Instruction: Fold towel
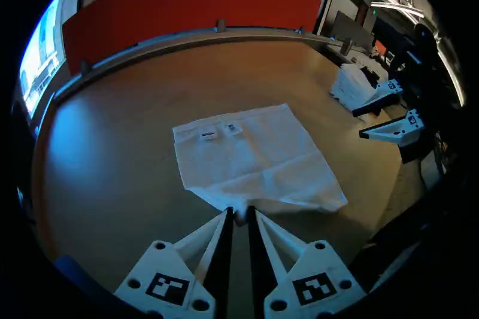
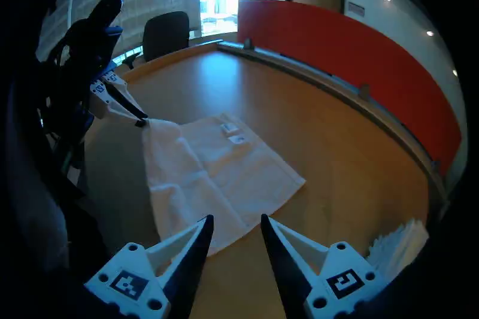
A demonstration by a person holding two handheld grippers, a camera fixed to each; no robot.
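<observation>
While the left hand-held gripper (image 1: pixel 239 216) clenched the white cloth towel (image 1: pixel 251 157), the right hand-held gripper (image 2: pixel 235 223) hung released. It likely needed the matching corner.

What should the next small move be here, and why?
Probably lower the right tongs onto the near edge of the towel and close them: they hang open above it, gripping nothing, while the left tongs pinch their corner.

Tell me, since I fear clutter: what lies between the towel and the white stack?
Bare table separates towel from white stack, as the right gripper view shows.
</observation>
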